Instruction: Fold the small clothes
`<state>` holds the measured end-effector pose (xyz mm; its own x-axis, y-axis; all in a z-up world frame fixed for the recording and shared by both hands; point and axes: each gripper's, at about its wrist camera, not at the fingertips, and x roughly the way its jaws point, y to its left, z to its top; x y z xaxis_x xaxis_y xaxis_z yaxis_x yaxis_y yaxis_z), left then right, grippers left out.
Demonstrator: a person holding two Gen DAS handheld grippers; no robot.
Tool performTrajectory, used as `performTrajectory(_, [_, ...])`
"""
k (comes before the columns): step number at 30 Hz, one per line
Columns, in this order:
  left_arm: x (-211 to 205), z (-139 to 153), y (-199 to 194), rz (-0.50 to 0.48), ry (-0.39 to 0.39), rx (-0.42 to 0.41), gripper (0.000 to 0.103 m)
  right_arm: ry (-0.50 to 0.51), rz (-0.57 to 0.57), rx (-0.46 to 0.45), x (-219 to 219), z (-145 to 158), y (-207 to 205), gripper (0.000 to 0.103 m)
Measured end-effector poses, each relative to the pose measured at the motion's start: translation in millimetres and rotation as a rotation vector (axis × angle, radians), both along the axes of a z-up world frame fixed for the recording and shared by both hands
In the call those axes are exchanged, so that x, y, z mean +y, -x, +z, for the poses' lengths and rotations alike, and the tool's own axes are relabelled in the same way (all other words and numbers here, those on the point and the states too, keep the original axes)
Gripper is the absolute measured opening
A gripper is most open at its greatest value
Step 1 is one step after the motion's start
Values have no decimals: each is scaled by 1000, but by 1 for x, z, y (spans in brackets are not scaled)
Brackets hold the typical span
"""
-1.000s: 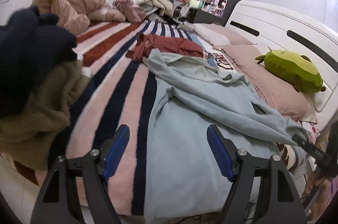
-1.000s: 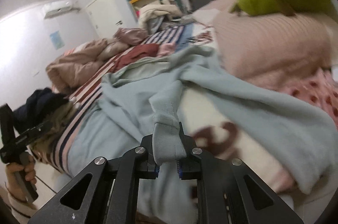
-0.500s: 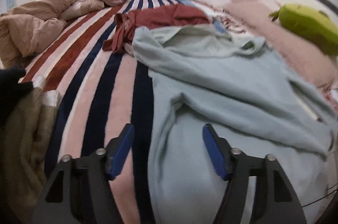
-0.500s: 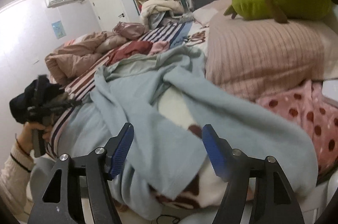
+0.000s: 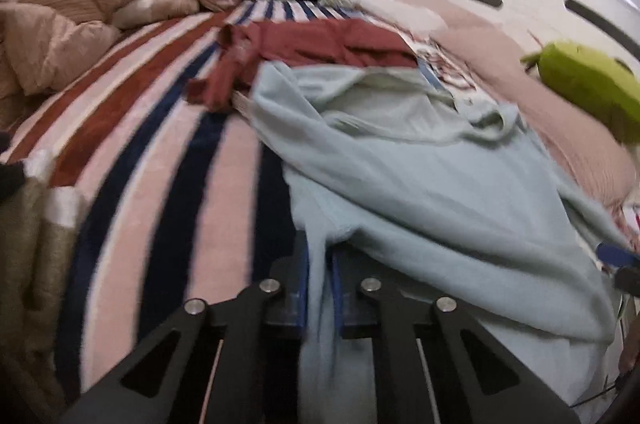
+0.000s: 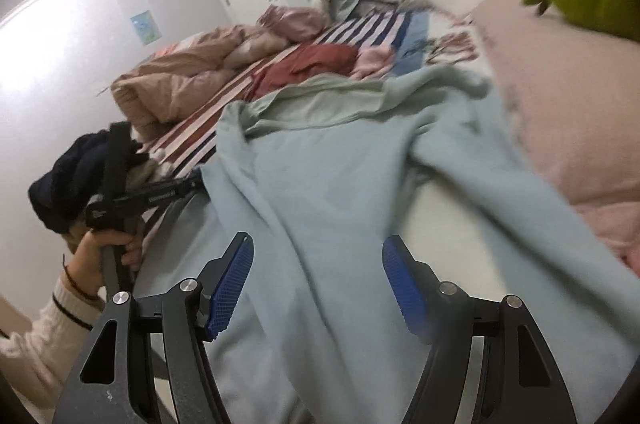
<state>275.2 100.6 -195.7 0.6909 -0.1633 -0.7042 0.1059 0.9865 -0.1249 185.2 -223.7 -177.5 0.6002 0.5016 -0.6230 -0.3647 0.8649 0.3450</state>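
Half a second ago the left gripper (image 5: 319, 288) hung wide over the bed's near edge; now it has pinched a fold of the pale-blue top (image 5: 420, 183) at 6 o'clock in its view, so a fresh fold looks ready to begin. The right gripper (image 6: 316, 288), which let go of the sleeve a moment before, hovers low with jaws wide over the top's right side. The top lies spread across the striped blanket (image 5: 160, 151), the red garment (image 5: 320, 43) beyond it at 12 o'clock.
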Motion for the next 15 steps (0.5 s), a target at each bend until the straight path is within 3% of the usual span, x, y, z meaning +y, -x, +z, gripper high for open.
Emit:
performTrajectory(5, [38, -5, 5, 108, -20, 8, 5, 5, 58, 39, 20, 0, -16, 64])
performTrajectory(8, [49, -16, 3, 117, 14, 49, 6, 47, 77, 58, 30, 0, -26, 64])
performTrajectory(10, [46, -14, 4, 124, -22, 37, 9, 111, 57, 53, 31, 1, -27, 64])
performTrajectory(12, [42, -13, 4, 136, -68, 27, 20, 143, 39, 56, 27, 1, -26, 64])
performTrajectory(15, [44, -11, 8, 111, -48, 20, 28, 176, -3, 79, 12, -2, -20, 64])
